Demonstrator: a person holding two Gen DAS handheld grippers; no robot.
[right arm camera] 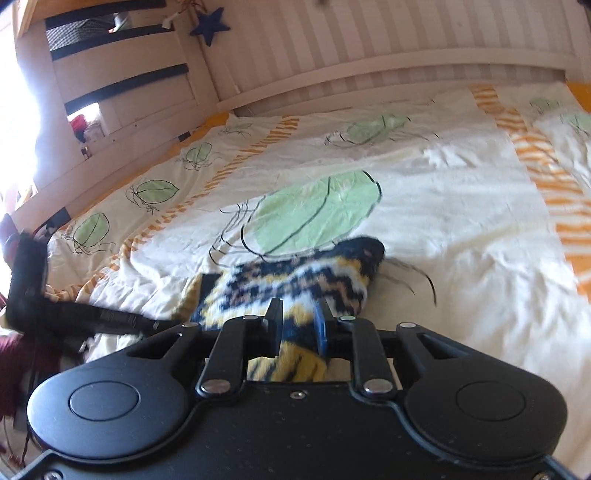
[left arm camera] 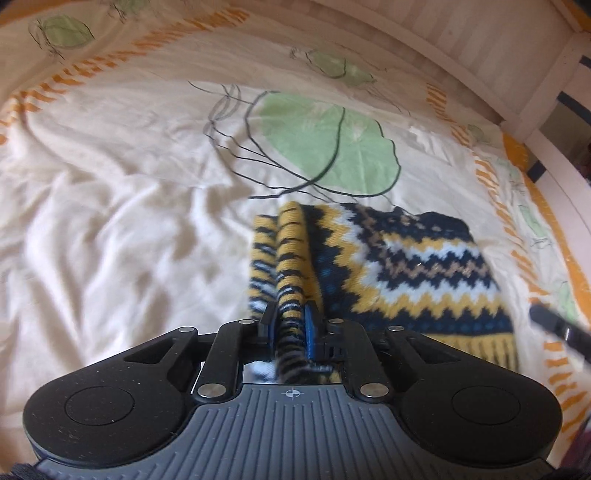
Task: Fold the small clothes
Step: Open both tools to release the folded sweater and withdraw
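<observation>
On a rumpled cream bedsheet (left arm camera: 110, 206) printed with green leaves, the knitted garment (left arm camera: 399, 266) lies just ahead of both tools, the left gripper (left arm camera: 291, 317) pinching its striped edge, the right gripper (right arm camera: 298, 317) clamped on its hem.

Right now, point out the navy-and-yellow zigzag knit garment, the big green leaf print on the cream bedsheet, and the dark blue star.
knit garment (left arm camera: 424, 266), left wrist view, zigzag body.
green leaf print (left arm camera: 325, 144), left wrist view, leaf centre.
blue star (right arm camera: 210, 26), right wrist view, star's middle.
</observation>
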